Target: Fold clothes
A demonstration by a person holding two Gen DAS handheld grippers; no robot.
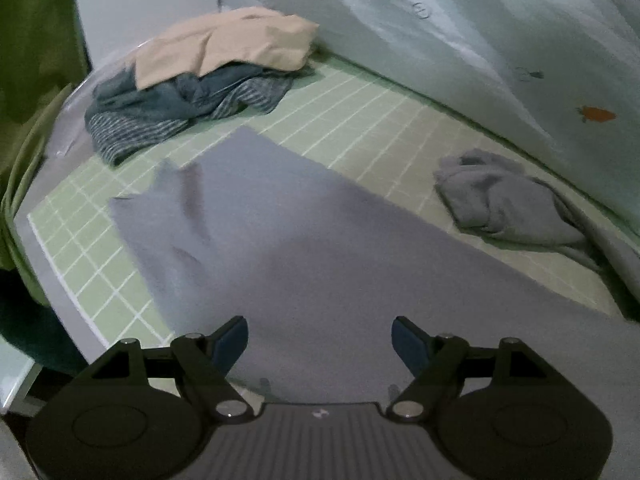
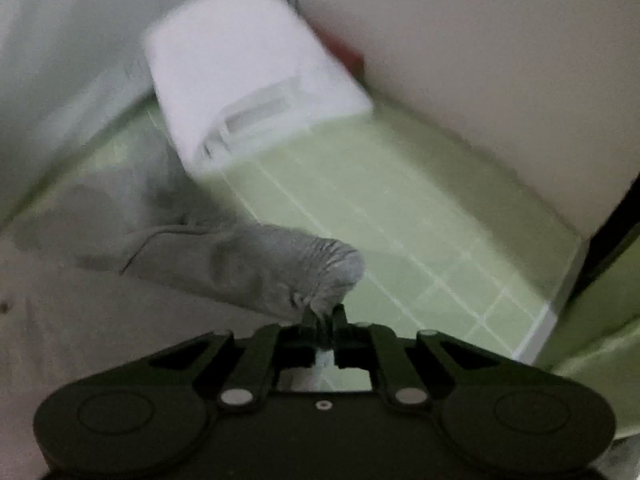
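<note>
- Left wrist view: the left gripper (image 1: 319, 340) is hovering with its jaws spread wide and nothing between them, just above the near part of a grey garment (image 1: 288, 240) that is lying spread flat on the green grid mat (image 1: 372, 128).
- Taking that grey garment as the landmark: beyond its far left corner a pile of clothes is sitting, a beige piece (image 1: 224, 42) on top of blue striped ones (image 1: 168, 108); off to its right, near the pale wall, a crumpled grey bundle (image 1: 504, 200) is resting on the mat.
- The spread garment is showing a few shallow ridges near its left edge, so it is looking thin, light and limp; it will likely sag and slide rather than hold a crease, and a corner or hem edge seems the surest place to pinch.
- Right wrist view: the right gripper (image 2: 322, 320) is clamping a bunched, ribbed end of grey fabric (image 2: 256, 264), probably a cuff or hem, with the cloth trailing away to the left.
- Beyond the gripped fabric a white box (image 2: 248, 76) is standing against the wall, blurred.
- Whether this gripped cloth is the same piece as the flat one I cannot tell.
</note>
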